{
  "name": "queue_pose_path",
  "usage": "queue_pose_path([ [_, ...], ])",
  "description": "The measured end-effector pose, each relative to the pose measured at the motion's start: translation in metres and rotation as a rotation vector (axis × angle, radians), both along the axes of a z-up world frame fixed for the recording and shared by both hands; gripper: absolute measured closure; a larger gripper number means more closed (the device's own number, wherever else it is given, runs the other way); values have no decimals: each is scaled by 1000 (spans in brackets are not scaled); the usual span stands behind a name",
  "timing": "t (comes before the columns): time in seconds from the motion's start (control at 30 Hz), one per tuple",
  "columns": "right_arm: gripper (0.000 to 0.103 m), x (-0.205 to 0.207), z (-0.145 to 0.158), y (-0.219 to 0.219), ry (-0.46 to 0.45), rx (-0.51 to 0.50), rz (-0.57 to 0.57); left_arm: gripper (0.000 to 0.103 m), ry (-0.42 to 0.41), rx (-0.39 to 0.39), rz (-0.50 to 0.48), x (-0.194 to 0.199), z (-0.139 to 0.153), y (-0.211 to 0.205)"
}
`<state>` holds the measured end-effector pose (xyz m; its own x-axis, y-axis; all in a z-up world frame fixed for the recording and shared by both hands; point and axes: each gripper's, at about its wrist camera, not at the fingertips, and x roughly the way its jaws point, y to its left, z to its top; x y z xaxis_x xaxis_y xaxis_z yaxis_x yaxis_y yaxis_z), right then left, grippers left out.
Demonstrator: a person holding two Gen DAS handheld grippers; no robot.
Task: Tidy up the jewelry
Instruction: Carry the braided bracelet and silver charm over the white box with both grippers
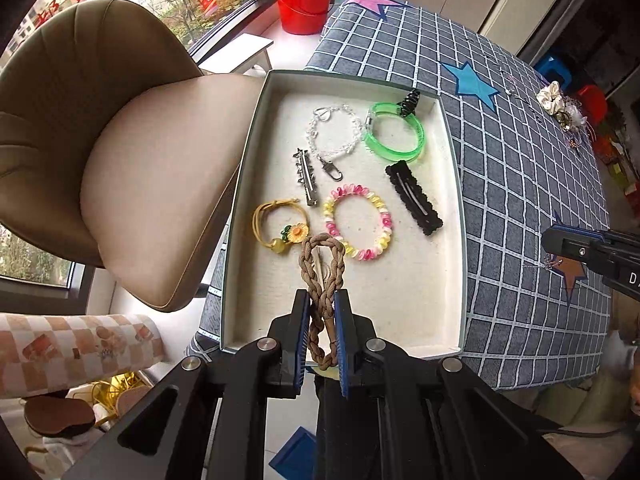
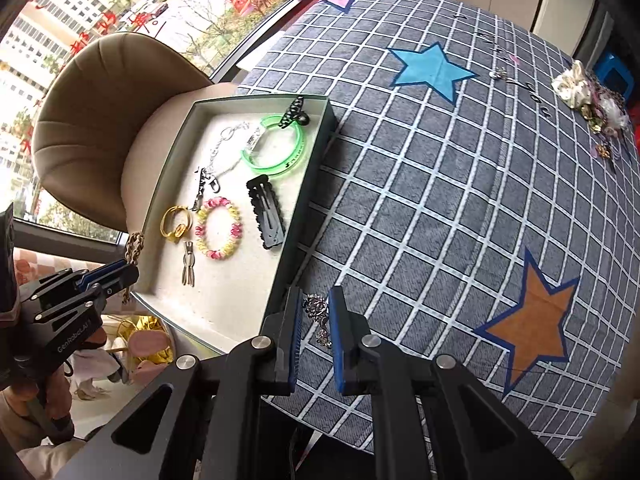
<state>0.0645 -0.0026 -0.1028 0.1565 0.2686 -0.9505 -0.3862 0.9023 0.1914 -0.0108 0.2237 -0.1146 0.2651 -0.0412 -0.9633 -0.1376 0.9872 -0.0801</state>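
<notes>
The brown braided bracelet (image 1: 322, 280) is a twisty rope loop, pinched tight in my left tool (image 1: 323, 300) over the box (image 1: 454, 208). My right tool (image 2: 316, 312) holds a small silver charm (image 2: 319, 316) above the desk (image 2: 440, 200).

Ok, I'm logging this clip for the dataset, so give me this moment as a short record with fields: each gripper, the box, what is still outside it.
left gripper: shut on a brown braided bracelet, held over the near end of the box
right gripper: over the checked tablecloth beside the box, a small silver ornament between its fingers; grip unclear
box: open, white-lined; holds green bangle, pink and yellow bead bracelet, black hair clip, among others
outside the box: a pile of pieces at the table's far end
</notes>
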Motion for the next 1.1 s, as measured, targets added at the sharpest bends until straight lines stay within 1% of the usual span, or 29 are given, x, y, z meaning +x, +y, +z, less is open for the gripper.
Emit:
queue_pose_path([
  [0.17, 89, -1, -10, 38, 26, 14, 73, 83, 33, -22, 43, -11, -14, 14],
  [0.4, 89, -6, -25, 70, 66, 7, 134, 83, 72, -27, 41, -9, -38, 15],
  [0.57, 89, -5, -38, 83, 89, -9, 149, 83, 86, -32, 43, -4, -50, 14],
  [0.83, 89, -1, -58, 92, 119, -45, 152, 83, 100, -16, 19, 1, -65, 11],
  [1.1, 89, 12, -83, 96, 146, -80, 132, 83, 113, -19, 41, 5, -79, 14],
])
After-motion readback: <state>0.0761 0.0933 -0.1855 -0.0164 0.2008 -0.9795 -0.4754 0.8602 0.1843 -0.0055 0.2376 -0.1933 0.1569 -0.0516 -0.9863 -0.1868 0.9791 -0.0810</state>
